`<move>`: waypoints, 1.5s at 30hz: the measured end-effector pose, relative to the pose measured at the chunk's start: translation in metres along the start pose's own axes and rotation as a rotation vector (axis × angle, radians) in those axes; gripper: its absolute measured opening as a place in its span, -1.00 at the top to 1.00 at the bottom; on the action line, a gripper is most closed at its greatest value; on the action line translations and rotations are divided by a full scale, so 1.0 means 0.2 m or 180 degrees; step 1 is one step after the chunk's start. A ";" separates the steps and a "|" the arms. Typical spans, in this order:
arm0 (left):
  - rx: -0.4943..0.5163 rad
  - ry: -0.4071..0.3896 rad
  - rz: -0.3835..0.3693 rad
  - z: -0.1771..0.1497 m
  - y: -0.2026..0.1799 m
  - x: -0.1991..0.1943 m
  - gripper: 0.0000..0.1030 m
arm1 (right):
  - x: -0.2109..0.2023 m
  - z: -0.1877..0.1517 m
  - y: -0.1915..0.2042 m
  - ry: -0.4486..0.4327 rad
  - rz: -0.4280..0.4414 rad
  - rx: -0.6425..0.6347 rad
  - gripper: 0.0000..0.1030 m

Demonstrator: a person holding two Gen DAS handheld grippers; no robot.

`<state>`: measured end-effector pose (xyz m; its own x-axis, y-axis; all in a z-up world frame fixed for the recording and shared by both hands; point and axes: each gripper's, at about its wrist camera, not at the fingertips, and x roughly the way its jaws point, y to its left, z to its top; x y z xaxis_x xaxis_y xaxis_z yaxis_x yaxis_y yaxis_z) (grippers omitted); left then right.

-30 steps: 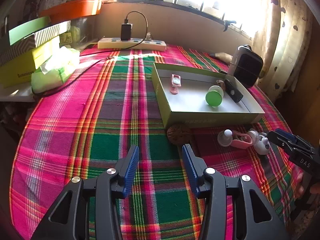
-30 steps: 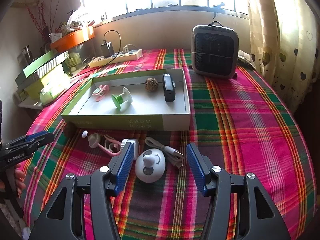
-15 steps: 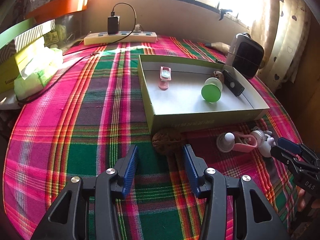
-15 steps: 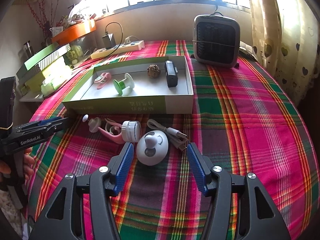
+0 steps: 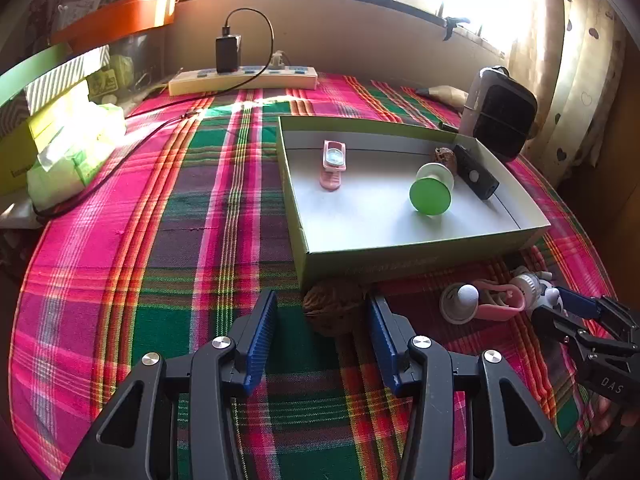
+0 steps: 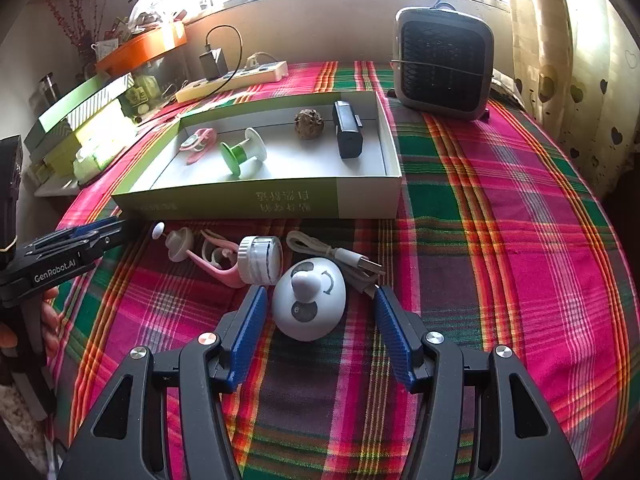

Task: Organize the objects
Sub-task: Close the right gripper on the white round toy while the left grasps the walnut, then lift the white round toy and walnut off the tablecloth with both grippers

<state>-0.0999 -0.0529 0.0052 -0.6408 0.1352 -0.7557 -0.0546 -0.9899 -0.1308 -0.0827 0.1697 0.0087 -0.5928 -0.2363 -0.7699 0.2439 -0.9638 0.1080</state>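
A brown walnut (image 5: pixel 334 309) lies on the plaid cloth just in front of the green box (image 5: pixel 400 258). My left gripper (image 5: pixel 322 299) is open around the walnut, which sits close to the right finger (image 5: pixel 380 332) with a gap on the left side. My right gripper (image 6: pixel 320 293) is open too, with a white egg-shaped gadget (image 6: pixel 309 300) between its fingers and not touching the pads. Inside the box (image 6: pixel 240 205) lie a pink clip (image 6: pixel 198 144), a green spool (image 6: pixel 240 154), a second walnut (image 6: pixel 309 124) and a black device (image 6: pixel 348 130).
Beside the gadget lie a white round cap (image 6: pixel 260 260), a pink clip with a white knob (image 6: pixel 188 246) and a grey USB cable (image 6: pixel 340 258). A small heater (image 6: pixel 442 60) stands at the back right. A power strip (image 5: pixel 242 77) and stacked boxes (image 5: pixel 48 96) line the back left.
My left gripper has moved forward to the walnut, which now lies between its fingertips. The right gripper has hardly moved.
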 end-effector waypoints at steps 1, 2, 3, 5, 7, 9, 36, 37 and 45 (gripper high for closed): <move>0.0007 -0.0003 0.0011 0.00 0.00 0.00 0.14 | 0.00 0.00 0.00 0.0000 -0.0003 0.0002 -0.10; 0.0010 -0.0003 0.0017 0.00 0.00 0.00 0.14 | 0.00 0.01 0.00 0.0000 -0.0004 0.0005 -0.10; 0.0008 -0.0001 0.0014 0.00 0.00 0.00 0.14 | 0.00 0.01 0.00 0.0000 -0.0005 0.0009 -0.10; 0.0007 -0.0005 0.0011 0.00 0.00 0.00 0.14 | 0.01 0.01 0.00 0.0002 -0.0014 0.0009 -0.10; 0.0007 -0.0004 0.0012 0.00 -0.01 0.00 0.14 | 0.01 0.01 0.00 0.0002 -0.0026 -0.0005 -0.10; -0.0002 -0.0005 0.0012 0.00 0.00 0.00 0.14 | 0.01 0.01 0.00 0.0002 -0.0027 0.0000 -0.10; -0.0050 -0.0017 0.0058 -0.02 0.00 -0.01 0.43 | -0.01 0.00 -0.01 -0.0022 -0.0080 0.0016 0.25; -0.0053 -0.0017 0.0057 -0.02 0.01 -0.01 0.43 | -0.02 0.00 -0.01 -0.0029 -0.0079 0.0014 0.26; -0.0039 -0.0013 0.0069 -0.03 0.00 -0.02 0.43 | -0.02 -0.01 0.00 -0.0050 -0.0082 -0.0008 0.27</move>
<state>-0.0924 -0.0526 0.0037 -0.6448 0.1136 -0.7559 -0.0313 -0.9920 -0.1224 -0.0786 0.1717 0.0114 -0.6110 -0.2132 -0.7624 0.2303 -0.9693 0.0865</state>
